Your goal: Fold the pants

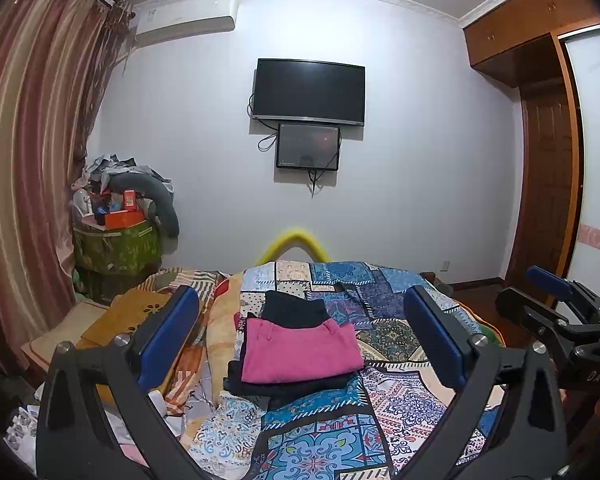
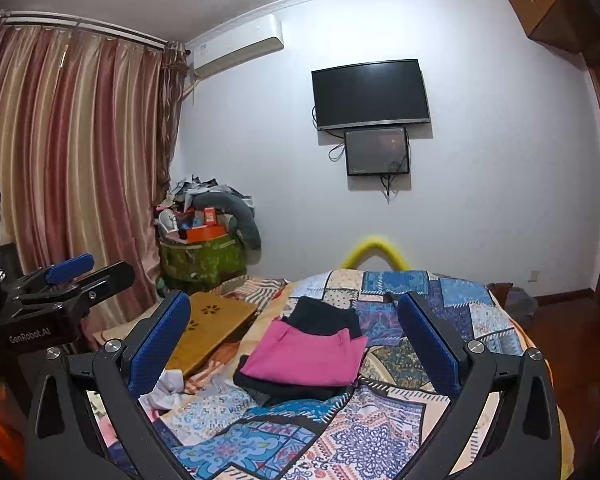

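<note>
Folded pink pants lie on top of folded black pants on the patchwork bedspread. The same stack shows in the right wrist view, pink pants over black pants. My left gripper is open and empty, held above the bed with the stack framed between its blue pads. My right gripper is open and empty, also above the bed. The right gripper appears at the right edge of the left wrist view, and the left gripper at the left of the right wrist view.
A wooden lap tray lies on the bed's left side. A heaped green hamper stands by striped curtains. A TV hangs on the far wall. A wardrobe stands right. A yellow foam arch sits at the bed's foot.
</note>
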The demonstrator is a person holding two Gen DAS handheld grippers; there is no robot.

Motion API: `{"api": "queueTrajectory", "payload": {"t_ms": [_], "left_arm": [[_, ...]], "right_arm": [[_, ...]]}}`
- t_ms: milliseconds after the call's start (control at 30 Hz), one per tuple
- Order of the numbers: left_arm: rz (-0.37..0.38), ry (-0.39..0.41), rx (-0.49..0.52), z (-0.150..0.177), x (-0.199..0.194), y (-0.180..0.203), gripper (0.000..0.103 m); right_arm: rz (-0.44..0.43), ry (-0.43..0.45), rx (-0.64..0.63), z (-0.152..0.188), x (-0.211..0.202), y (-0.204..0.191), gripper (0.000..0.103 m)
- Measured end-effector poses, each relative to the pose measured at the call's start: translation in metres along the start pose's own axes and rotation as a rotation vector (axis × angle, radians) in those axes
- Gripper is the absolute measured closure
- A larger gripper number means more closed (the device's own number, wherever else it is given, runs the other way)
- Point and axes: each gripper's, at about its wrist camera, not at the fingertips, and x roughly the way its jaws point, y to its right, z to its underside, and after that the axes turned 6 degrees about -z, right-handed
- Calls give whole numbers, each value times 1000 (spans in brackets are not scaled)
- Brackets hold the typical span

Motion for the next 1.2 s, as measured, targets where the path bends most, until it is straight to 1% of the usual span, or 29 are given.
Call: {"api": "queueTrajectory", "payload": {"t_ms": [700,933,1200], "left_arm": [[6,-4,0,5,0,9,0],[24,-4,-4,5,-2,10,0],[29,-1,32,6,-4,19,0]], "right_arm": [[11,0,16,3,-1,1,0],[15,1,17,4,-3,2,0],[19,7,25,4,-3,3,0]]}}
